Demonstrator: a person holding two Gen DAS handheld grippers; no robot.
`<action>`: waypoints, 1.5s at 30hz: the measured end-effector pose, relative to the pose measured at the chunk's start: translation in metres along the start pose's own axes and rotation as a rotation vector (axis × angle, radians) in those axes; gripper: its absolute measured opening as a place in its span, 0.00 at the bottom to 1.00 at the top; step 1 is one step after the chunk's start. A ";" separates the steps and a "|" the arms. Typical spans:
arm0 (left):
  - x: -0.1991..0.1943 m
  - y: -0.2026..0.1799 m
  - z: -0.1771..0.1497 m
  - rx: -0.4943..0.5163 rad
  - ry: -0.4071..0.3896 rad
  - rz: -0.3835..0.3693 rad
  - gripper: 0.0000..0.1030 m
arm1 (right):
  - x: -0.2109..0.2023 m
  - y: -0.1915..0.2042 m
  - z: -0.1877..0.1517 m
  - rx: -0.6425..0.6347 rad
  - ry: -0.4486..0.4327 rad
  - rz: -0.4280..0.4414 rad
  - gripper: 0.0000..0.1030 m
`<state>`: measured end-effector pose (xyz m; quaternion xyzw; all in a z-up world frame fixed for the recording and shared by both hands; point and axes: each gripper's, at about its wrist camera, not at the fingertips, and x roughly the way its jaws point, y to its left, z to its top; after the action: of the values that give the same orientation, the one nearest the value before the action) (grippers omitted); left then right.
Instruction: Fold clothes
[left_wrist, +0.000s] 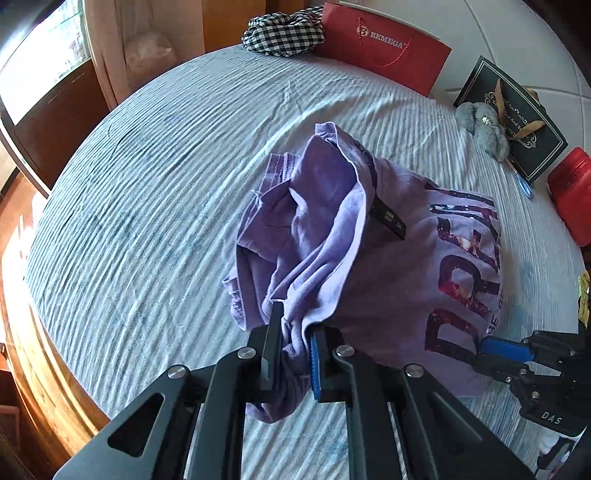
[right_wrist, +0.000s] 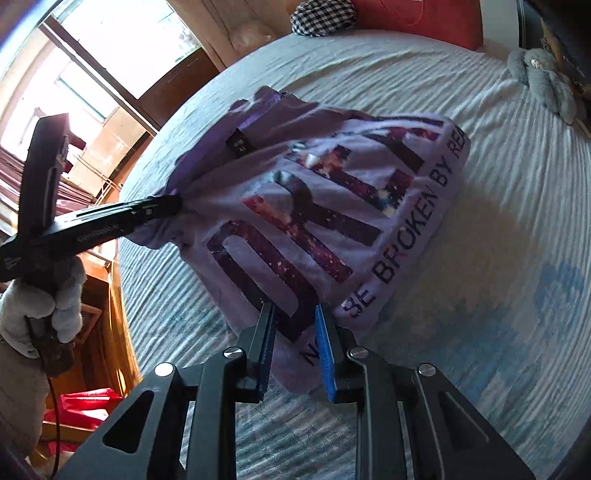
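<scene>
A purple T-shirt (left_wrist: 391, 258) with dark printed lettering lies bunched on the striped bed sheet (left_wrist: 147, 206). My left gripper (left_wrist: 295, 325) is shut on a gathered fold of the shirt at its near left edge. In the right wrist view the same shirt (right_wrist: 332, 206) shows its print, and the left gripper (right_wrist: 173, 205) pinches its left corner. My right gripper (right_wrist: 295, 314) has its jaws closed on the shirt's near hem, cloth between the pads. It also shows in the left wrist view (left_wrist: 484, 347) at the shirt's right hem.
At the bed's far side lie a checkered cloth (left_wrist: 284, 33), a red paper bag (left_wrist: 384, 44), a dark gift box (left_wrist: 517, 122) with a grey plush toy (left_wrist: 484, 125), and a red box (left_wrist: 572, 195). A wooden bed frame (left_wrist: 44, 354) and window lie left.
</scene>
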<state>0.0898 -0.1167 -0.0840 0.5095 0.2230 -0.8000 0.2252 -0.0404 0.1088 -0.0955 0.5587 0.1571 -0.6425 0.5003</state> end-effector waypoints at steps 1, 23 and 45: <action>0.000 0.014 0.002 -0.024 0.008 -0.017 0.21 | 0.000 -0.003 -0.004 0.032 -0.020 0.001 0.17; 0.055 -0.040 0.122 0.273 0.007 -0.120 0.57 | -0.051 -0.052 0.069 0.386 -0.313 -0.173 0.73; 0.003 0.019 0.088 0.275 -0.054 -0.204 0.64 | -0.053 -0.036 0.029 0.459 -0.329 -0.164 0.55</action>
<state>0.0373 -0.1839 -0.0552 0.4887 0.1559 -0.8550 0.0766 -0.0929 0.1274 -0.0522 0.5308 -0.0308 -0.7817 0.3259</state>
